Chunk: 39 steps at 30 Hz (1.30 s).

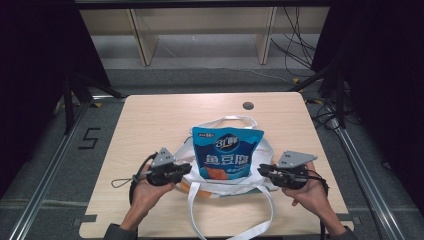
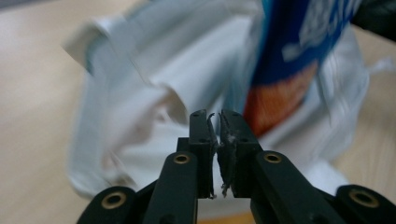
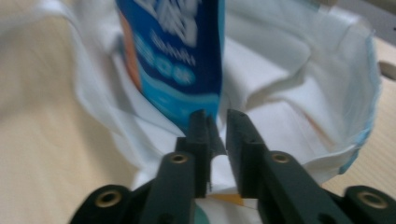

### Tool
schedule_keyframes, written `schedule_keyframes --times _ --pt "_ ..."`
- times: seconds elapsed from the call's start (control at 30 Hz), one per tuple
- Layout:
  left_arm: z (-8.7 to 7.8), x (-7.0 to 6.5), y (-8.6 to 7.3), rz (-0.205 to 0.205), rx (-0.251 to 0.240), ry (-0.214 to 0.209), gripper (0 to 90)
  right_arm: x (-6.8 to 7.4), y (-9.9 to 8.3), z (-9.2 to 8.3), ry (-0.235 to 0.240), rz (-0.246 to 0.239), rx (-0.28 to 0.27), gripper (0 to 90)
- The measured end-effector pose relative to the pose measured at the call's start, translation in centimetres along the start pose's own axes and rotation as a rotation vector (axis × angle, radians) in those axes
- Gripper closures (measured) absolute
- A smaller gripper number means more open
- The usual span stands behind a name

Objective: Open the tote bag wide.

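Snack bag (image 1: 227, 152) between the two grippers: blue, white lettering, orange patch at its lower part. Tote bag (image 1: 266, 150) beneath it: white, pale blue edge trim, white straps. Jaws black, brass-coloured rivets. Table (image 1: 150, 120): light wood grain.

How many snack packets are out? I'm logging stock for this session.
1. A blue snack packet stands at the table's centre, on or in a white tote bag, between both grippers. Others could be hidden inside the bag.
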<state>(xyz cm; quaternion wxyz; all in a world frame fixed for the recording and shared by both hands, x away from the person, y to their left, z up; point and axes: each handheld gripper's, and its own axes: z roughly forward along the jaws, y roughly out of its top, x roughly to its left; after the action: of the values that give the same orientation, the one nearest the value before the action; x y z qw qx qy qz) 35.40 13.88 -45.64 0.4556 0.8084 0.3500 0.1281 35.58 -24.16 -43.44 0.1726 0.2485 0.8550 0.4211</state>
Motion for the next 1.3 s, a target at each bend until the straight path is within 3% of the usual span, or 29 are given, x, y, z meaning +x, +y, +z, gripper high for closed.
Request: schedule_keyframes --times 0.03,0.07,0.1,0.13,0.17,0.2,0.27,0.37,0.4,0.6,0.8,0.93,1.0,1.03,1.07,1.1,1.2,1.23,1.3 --pt "0.2 -0.2 -0.7 0.014 0.034 -0.007 84.8 -0.1 -0.2 0.9 -0.017 -0.007 0.035 84.9" --pt "0.5 -0.5 -1.7 0.006 0.072 -0.018 86.5 -0.3 -0.6 1.9 -0.028 -0.045 0.077 86.6" --pt "0.8 -0.6 -2.2 0.009 0.088 -0.024 87.3 -0.3 -1.1 2.9 -0.037 -0.044 0.131 88.4" --pt "1.1 -0.6 -3.0 0.035 0.112 -0.026 88.3 -0.3 -1.5 3.5 -0.037 -0.06 0.16 89.3" --pt "1.6 -0.9 -3.6 0.003 0.122 -0.018 89.1 0.1 -2.2 4.4 -0.036 -0.063 0.202 90.0" --pt "1.9 -0.9 -4.0 0.011 0.144 -0.023 89.1 0.3 -2.5 4.9 -0.031 -0.071 0.23 90.0" --pt "2.9 -1.2 -4.7 0.033 0.164 0.014 89.2 0.4 -2.6 5.3 -0.05 -0.1 0.246 90.0" --pt "3.2 -1.3 -4.5 0.079 0.184 0.034 89.4 0.6 -2.7 5.2 -0.05 -0.074 0.256 90.0" --pt "3.2 -1.3 -4.5 0.084 0.183 0.037 89.3 0.5 -2.8 5.2 -0.047 -0.087 0.243 90.0" --pt "3.6 -1.1 -4.5 0.088 0.184 0.056 89.2 0.4 -3.1 5.5 -0.029 -0.033 0.238 90.0" --pt "4.5 -0.1 -3.8 0.083 0.18 0.087 89.1 -0.3 -3.0 6.3 -0.041 -0.031 0.227 90.0" --pt "5.3 1.2 -3.0 0.087 0.186 0.107 89.1 -1.8 -2.4 7.5 -0.058 -0.021 0.219 90.0" --pt "6.0 1.6 -2.8 0.044 0.161 0.12 89.0 -2.8 -2.2 8.0 -0.048 0.014 0.209 90.0" --pt "6.0 2.1 -2.4 0.087 0.186 0.12 89.0 -3.3 -2.1 8.3 -0.053 0.019 0.204 90.0" --pt "6.3 2.3 -2.3 0.064 0.185 0.126 89.0 -3.6 -2.0 8.6 -0.057 0.026 0.201 90.0" --pt "6.5 2.7 -2.0 0.078 0.185 0.138 89.0 -4.0 -1.8 8.9 -0.063 0.027 0.195 90.0" --pt "7.1 3.1 -1.7 0.045 0.172 0.154 88.9 -5.0 -1.3 9.8 -0.088 0.035 0.194 90.0" --pt "7.2 3.2 -1.5 0.062 0.177 0.16 88.8 -5.4 -1.1 10.0 -0.094 0.027 0.2 89.9" --pt "7.5 3.4 -1.5 0.04 0.156 0.173 88.7 -5.9 -0.9 10.5 -0.1 0.038 0.191 88.6"
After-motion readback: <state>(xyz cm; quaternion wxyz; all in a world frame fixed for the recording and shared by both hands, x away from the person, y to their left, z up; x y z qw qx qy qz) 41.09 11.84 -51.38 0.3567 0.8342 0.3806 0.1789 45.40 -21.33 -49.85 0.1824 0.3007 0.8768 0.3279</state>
